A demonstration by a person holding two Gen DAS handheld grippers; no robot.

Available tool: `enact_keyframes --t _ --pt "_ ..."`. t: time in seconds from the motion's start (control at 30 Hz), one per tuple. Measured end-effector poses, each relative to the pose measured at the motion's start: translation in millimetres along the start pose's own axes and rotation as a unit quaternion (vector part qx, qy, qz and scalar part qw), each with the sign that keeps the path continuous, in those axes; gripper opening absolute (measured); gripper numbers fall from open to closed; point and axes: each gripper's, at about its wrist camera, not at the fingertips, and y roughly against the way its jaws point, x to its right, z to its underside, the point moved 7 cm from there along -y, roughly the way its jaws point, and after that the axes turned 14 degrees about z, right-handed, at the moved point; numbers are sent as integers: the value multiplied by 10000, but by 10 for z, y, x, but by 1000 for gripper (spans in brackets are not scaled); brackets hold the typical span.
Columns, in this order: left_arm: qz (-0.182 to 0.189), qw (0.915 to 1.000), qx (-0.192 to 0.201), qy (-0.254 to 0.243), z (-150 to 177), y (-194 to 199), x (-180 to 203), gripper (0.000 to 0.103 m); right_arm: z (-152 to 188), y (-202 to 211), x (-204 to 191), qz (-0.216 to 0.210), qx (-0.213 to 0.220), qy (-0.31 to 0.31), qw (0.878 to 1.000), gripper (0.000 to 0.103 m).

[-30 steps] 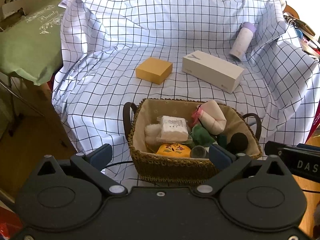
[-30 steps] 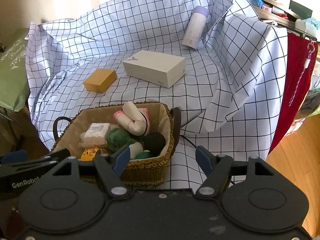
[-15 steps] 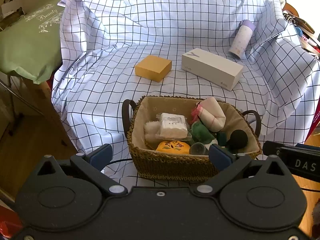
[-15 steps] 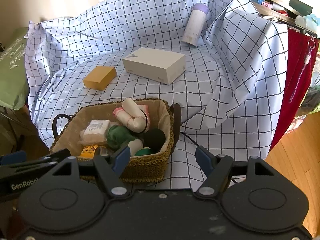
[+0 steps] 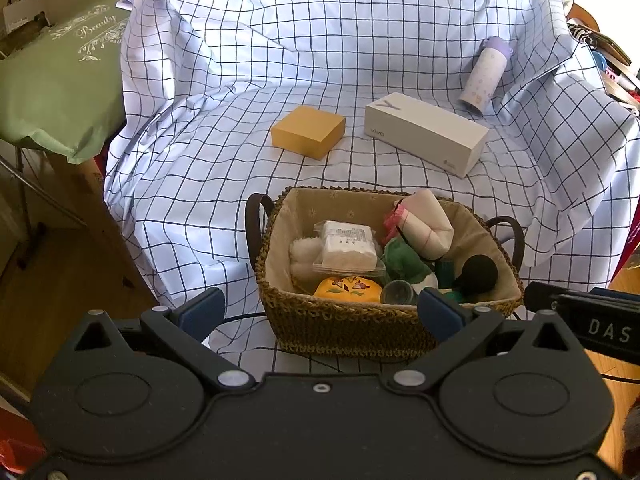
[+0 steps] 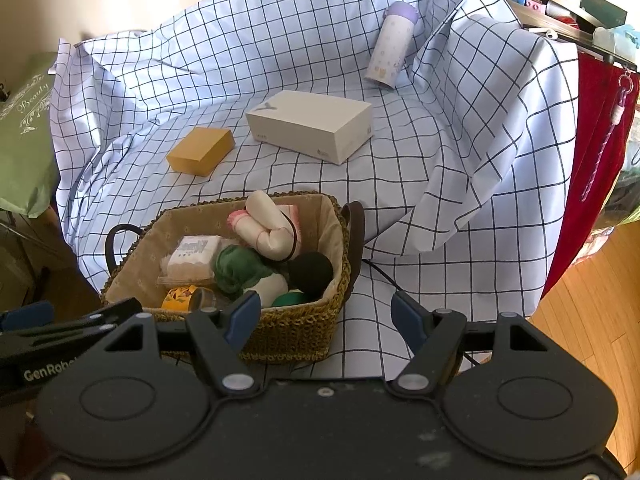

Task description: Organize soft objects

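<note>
A woven basket point(image 5: 360, 330) point(image 6: 296, 334) with dark handles sits at the near edge of the checked cloth. It holds soft things: a cream and pink roll point(image 5: 424, 226) point(image 6: 268, 226), a green cloth point(image 5: 404, 258) point(image 6: 236, 268), a white wrapped pack point(image 5: 348, 242) point(image 6: 194, 252), a yellow pouch point(image 5: 346, 289), a black ball point(image 5: 478, 270) point(image 6: 310, 268) and a white fluffy piece point(image 5: 302, 256). My left gripper point(image 5: 320, 312) is open and empty, just in front of the basket. My right gripper point(image 6: 326, 316) is open and empty, at the basket's near right corner.
On the cloth behind the basket lie a yellow box point(image 5: 308, 131) point(image 6: 201, 151), a long white box point(image 5: 426, 134) point(image 6: 310, 126) and a white bottle with a purple cap point(image 5: 484, 76) point(image 6: 392, 42). A green bag point(image 5: 52, 80) is at left, a cluttered shelf point(image 6: 560, 4) at right.
Both grippers have drawn back slightly from the basket, so it sits a little farther away. Both stay open and empty. The objects have not moved.
</note>
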Motion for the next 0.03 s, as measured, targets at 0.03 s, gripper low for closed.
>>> enact_keyframes --t 0.03 --pt "-6 10000 -7 -11 4 -2 2 99 0 0 0 0 0 0 10000 72"
